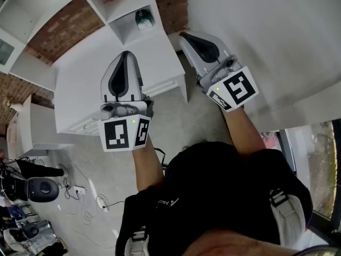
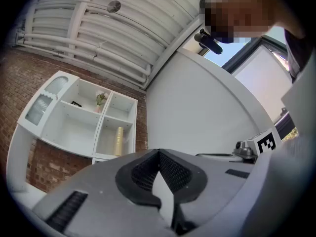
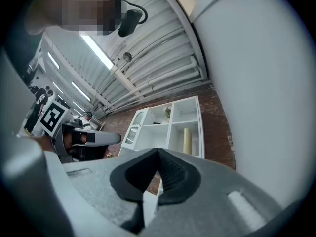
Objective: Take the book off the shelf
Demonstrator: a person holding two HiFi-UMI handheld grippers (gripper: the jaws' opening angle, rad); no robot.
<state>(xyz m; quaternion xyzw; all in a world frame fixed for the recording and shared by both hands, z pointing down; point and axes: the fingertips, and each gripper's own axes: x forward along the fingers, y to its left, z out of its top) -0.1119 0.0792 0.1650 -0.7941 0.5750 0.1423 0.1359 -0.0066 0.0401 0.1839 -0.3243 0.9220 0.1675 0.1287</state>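
Note:
A white cubby shelf (image 2: pixel 74 130) stands against a brick wall, some way ahead of both grippers. It also shows in the right gripper view as the shelf (image 3: pixel 163 127). A small dark flat item (image 2: pixel 75 103), possibly the book, lies in an upper cubby; it is too small to tell. My left gripper (image 2: pixel 159 153) is shut with nothing between its jaws. My right gripper (image 3: pixel 158 153) is also shut and empty. In the head view the left gripper (image 1: pixel 126 56) and right gripper (image 1: pixel 185 36) are held up side by side, pointing toward the shelf (image 1: pixel 118 7).
A pale yellow cylinder (image 2: pixel 119 140) stands in a lower cubby and a small plant (image 2: pixel 100 98) above it. A greenish object (image 1: pixel 144 18) sits in one cubby. A white drawer cabinet (image 1: pixel 85 84) lies below the grippers. A white wall (image 1: pixel 266 41) runs on the right. Cables and equipment (image 1: pixel 40 188) are on the floor at left.

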